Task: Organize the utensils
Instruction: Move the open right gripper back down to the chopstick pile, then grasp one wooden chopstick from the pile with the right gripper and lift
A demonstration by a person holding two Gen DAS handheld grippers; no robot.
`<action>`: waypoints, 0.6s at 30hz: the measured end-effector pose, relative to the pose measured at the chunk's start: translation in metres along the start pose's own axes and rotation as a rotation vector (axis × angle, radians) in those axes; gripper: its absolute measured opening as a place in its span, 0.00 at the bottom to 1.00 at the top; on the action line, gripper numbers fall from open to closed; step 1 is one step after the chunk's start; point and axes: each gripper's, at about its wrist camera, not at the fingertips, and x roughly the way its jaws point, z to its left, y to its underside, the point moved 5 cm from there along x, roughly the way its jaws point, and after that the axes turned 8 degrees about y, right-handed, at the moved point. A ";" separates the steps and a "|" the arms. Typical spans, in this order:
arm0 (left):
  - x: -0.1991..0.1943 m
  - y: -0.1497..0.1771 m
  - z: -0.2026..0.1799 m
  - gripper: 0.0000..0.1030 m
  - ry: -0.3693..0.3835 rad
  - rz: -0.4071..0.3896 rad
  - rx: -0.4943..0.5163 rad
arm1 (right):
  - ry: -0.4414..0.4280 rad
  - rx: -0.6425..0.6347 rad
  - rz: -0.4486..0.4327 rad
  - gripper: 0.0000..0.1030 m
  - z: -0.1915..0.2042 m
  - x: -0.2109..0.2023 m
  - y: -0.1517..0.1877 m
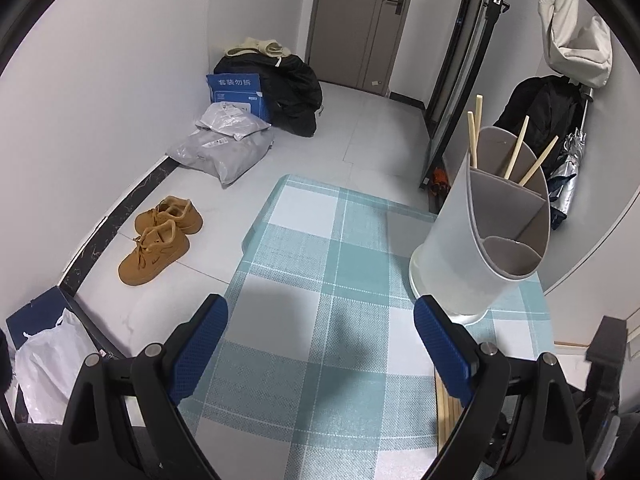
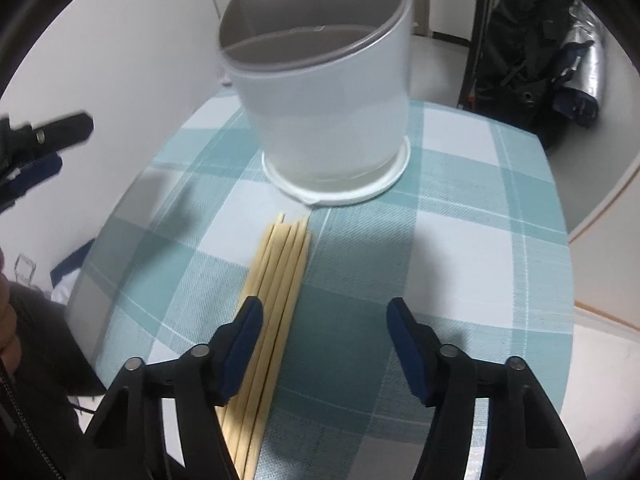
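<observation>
The room has white walls (image 1: 100, 92), a pale tiled floor (image 1: 360, 120) with a dark strip along the edge, a grey door (image 1: 356, 20) at the back, tan shoes (image 1: 160, 236), grey parcel bags (image 1: 224, 148), a black coat pile (image 1: 288, 92), and a table with a blue-green checked cloth (image 1: 320, 264).

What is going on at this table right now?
A person with two handheld grippers is sorting chopsticks into a white divided holder. Four already stand in its back compartment. The rest lie bundled on the checked tablecloth. The open right gripper is over the bundle, gripping nothing. The left gripper is open and empty.
</observation>
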 end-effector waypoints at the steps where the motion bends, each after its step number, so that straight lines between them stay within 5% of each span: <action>1: -0.001 0.000 0.000 0.89 -0.002 -0.002 0.000 | 0.010 -0.009 0.007 0.53 0.000 0.001 0.001; 18: 0.002 -0.004 0.014 0.89 -0.004 0.007 -0.047 | 0.056 -0.067 0.040 0.39 0.007 0.006 -0.007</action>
